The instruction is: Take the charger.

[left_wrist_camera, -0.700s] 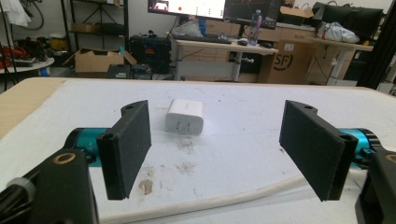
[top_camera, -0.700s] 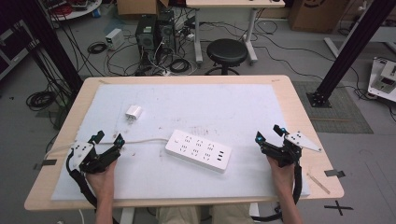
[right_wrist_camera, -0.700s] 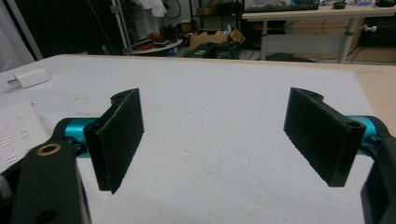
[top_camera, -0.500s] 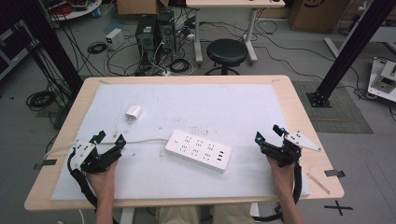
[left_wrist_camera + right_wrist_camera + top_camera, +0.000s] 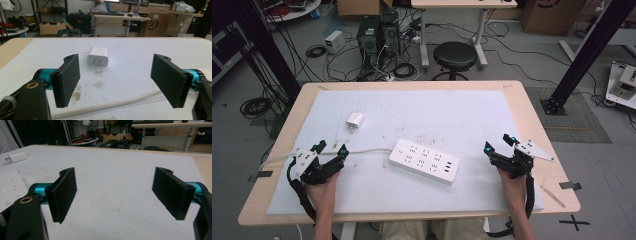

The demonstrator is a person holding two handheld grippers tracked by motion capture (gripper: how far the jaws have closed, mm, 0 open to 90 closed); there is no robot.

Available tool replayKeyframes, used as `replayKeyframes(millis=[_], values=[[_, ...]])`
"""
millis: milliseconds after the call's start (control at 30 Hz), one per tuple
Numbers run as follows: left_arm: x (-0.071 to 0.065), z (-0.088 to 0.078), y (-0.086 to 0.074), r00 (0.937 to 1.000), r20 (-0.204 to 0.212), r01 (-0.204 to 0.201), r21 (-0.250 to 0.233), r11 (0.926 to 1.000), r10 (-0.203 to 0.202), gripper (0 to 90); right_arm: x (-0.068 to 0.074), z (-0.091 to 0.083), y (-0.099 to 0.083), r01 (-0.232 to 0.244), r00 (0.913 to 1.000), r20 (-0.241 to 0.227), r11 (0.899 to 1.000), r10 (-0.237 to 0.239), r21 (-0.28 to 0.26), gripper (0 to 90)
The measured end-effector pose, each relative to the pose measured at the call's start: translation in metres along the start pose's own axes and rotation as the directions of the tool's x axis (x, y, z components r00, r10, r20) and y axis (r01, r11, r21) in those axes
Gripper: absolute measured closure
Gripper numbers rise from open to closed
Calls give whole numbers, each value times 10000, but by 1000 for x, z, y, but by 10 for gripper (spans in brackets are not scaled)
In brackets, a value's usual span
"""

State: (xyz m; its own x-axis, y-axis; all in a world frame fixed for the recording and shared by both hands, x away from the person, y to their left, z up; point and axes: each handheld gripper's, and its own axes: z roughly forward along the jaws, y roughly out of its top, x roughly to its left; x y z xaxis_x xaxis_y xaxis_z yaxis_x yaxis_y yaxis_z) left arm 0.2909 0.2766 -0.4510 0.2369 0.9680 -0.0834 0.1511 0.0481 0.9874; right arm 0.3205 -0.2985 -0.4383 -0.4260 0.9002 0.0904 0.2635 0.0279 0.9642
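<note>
While both hands rest unmoved at the near edge | left gripper (image 5: 330, 150) and right gripper (image 5: 499, 143) jaws apart, empty | power strip (image 5: 424, 161) between them, untouched | charger (image 5: 355, 121) beyond cord (image 5: 107, 104), waiting | work not begun

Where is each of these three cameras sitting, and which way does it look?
High view: above the near edge, looking down on the table; forearms, left gripper, right gripper.
Left gripper view: behind its open jaws, facing the charger and cord.
Right gripper view: behind its open jaws, power strip at left.
All share the charger.
</note>
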Motion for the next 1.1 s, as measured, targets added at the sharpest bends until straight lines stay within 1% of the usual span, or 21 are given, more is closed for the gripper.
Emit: replayKeyframes(millis=[167, 233, 267, 300, 333, 433, 467, 500, 533, 600, 667, 767, 800, 833, 867, 900, 967, 1000, 1033, 1067, 1100], values=[[-3, 3, 3, 9998, 115, -136, 201, 9997, 133, 221, 1, 0, 0, 153, 9998, -156, 9999, -153, 36, 205], [-4, 5, 5, 9997, 237, -66, 282, 9996, 59, 221, 1, 0, 0, 21, 9999, -155, 10000, -21, 35, 205], [-5, 6, 6, 9997, 232, -82, 413, 9991, 72, 222, 0, -1, 0, 4, 9998, -175, 10000, -4, -1, 205], [-5, 6, 6, 9997, 232, -82, 413, 9991, 72, 221, 0, -1, 0, 4, 9998, -175, 10000, -4, -1, 205], [-8, 7, 11, 9995, 181, -266, 635, 9976, 255, 221, 0, -1, 0, -54, 9999, -162, 10000, 53, -19, 205], [-8, 7, 11, 9995, 181, -266, 635, 9976, 255, 221, -1, -1, 0, -50, 9999, -155, 10000, 49, -57, 205], [-11, 12, 24, 9973, 244, -722, 1103, 9913, 699, 221, -1, -1, 0, -50, 9999, -155, 10000, 49, -57, 205], [-12, 16, 31, 9968, 329, -766, 1302, 9885, 730, 221, 0, -1, 0, -5, 9998, -179, 10000, 4, -12, 205], [-12, 18, 34, 9967, 382, -758, 1383, 9875, 712, 221, 0, -1, 0, 49, 9998, -189, 10000, -49, -25, 205], [-10, 24, 42, 9962, 597, -727, 1700, 9828, 633, 221, 0, -1, 0, 31, 9998, -197, 10000, -31, -8, 205], [-10, 26, 46, 9956, 691, -749, 1737, 9819, 637, 221, 0, -1, 0, 34, 9998, -190, 10000, -34, -12, 205], [-5, 40, 57, 9934, 946, -835, 2139, 9733, 644, 221, 0, -1, 0, 33, 9998, -184, 10000, -33, -33, 205], [-4, 43, 58, 9936, 972, -793, 2283, 9703, 584, 221, 1, -1, 0, 5, 9998, -179, 10000, -5, -9, 205], [-4, 43, 58, 9936, 972, -793, 2283, 9703, 584, 221, 1, -1, 0, 5, 9998, -179, 10000, -5, -9, 205], [-1, 53, 64, 9947, 867, -776, 2688, 9601, 562, 221, 0, 0, 0, 79, 9998, -188, 10000, -80, -46, 205], [0, 57, 67, 9948, 892, -718, 2813, 9569, 484, 221, 0, 0, 0, 77, 9998, -188, 10000, -78, -44, 205], [1, 64, 74, 9945, 775, -904, 2946, 9513, 705, 221, 0, -1, 0, 80, 9998, -188, 10000, -80, -41, 205], [1, 67, 77, 9946, 720, -930, 2983, 9499, 748, 221, 0, -1, 0, 85, 9998, -191, 10000, -85, -38, 205], [2, 71, 80, 9943, 749, -954, 3100, 9459, 757, 221, 0, -1, 0, 101, 9998, -175, 9999, -101, -19, 205], [2, 71, 80, 9943, 749, -954, 3100, 9459, 757, 221, 0, -1, 0, 101, 9998, -175, 9999, -101, -19, 205], [3, 79, 83, 9933, 802, -1046, 3227, 9407, 829, 221, 1, 0, 0, 107, 9998, -172, 9999, -107, -12, 205]])
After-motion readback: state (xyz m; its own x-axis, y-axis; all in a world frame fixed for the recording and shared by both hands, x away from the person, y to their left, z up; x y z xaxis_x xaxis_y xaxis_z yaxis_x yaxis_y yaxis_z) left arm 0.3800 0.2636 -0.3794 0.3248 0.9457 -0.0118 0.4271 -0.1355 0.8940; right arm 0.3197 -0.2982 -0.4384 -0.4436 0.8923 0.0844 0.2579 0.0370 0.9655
